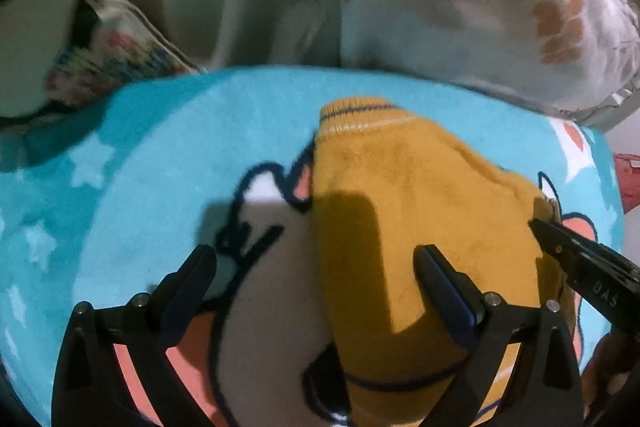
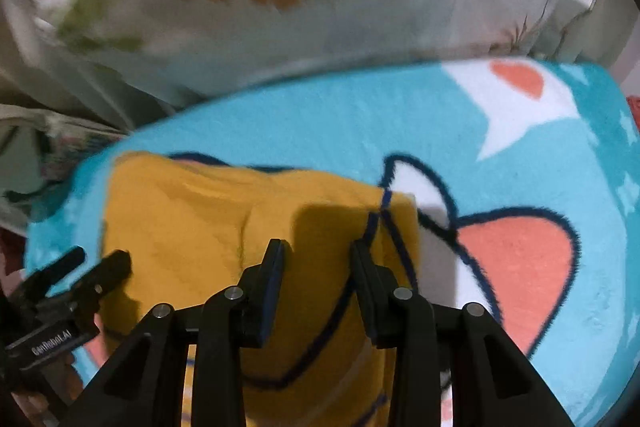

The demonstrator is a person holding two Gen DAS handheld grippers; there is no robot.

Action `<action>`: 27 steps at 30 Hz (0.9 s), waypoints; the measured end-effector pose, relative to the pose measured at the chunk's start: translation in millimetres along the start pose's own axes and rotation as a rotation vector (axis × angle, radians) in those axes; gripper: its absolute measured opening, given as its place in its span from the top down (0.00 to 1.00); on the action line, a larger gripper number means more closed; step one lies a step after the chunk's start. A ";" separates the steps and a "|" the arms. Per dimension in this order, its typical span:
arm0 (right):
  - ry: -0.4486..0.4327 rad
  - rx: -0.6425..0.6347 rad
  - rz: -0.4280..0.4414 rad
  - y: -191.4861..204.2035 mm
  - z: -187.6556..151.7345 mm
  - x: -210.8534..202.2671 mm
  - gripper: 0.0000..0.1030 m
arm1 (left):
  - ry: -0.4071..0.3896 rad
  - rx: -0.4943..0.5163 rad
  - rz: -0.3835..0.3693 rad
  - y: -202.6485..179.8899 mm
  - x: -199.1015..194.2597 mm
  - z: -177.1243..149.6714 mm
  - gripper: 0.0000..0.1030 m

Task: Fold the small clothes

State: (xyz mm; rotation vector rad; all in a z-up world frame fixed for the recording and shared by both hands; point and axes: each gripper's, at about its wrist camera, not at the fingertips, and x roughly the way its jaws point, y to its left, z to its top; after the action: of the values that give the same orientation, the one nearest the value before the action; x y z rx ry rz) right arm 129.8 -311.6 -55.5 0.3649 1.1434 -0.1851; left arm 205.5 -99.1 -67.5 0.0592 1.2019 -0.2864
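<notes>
A small mustard-yellow garment (image 1: 400,227) lies spread on a turquoise fleece blanket (image 1: 160,131) printed with a cartoon figure in white, coral and dark outline. The garment has a ribbed edge with a dark stripe and a pale band at its far end, and dark blue line stitching across its near part. In the right wrist view its far edge appears doubled over on itself, though blur prevents a firm reading.

The left claw (image 1: 316,259) points steeply down over the left edge of the garment. Its jaws stand wide apart: the left finger is over the white part of the blanket print, the right finger over the yellow cloth. Nothing is gripped between them.

The right claw (image 2: 318,251) points steeply down over the right part of the garment, near the dark blue stitching. Its jaws stand partly open, with a clear gap between the pads. Yellow cloth shows in that gap below the tips; whether the pads pinch any of it cannot be told.

Each claw shows in the other's view: the right at the garment's right edge, the left at its left edge.

Behind the blanket lies a white pillow (image 2: 360,7) with orange and green print. Both views are blurred.
</notes>
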 end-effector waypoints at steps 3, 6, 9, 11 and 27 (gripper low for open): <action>-0.030 -0.004 -0.021 1.5 -1.3 -14.8 0.64 | -0.026 0.001 -0.039 3.6 -14.7 -4.0 0.03; -0.078 -0.019 -0.003 2.0 -15.2 -44.3 0.57 | -0.048 -0.026 -0.078 10.1 -32.0 -18.6 0.03; -0.087 -0.017 0.009 -4.8 -48.7 -62.9 0.52 | -0.043 -0.004 -0.086 5.0 -32.9 -42.6 0.03; -0.048 -0.011 -0.002 -9.8 -66.2 -56.3 0.52 | -0.047 0.026 -0.077 -1.5 -30.0 -59.6 0.03; 0.006 0.007 0.132 -46.0 -113.9 -62.6 0.36 | -0.056 -0.113 -0.038 -7.0 -58.2 -145.3 0.03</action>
State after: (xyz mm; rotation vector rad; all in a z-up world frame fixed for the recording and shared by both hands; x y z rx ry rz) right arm -7.9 -314.1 -48.6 0.4459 1.1206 -0.0720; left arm 52.3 -66.4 -65.8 -0.0695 1.1629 -0.2515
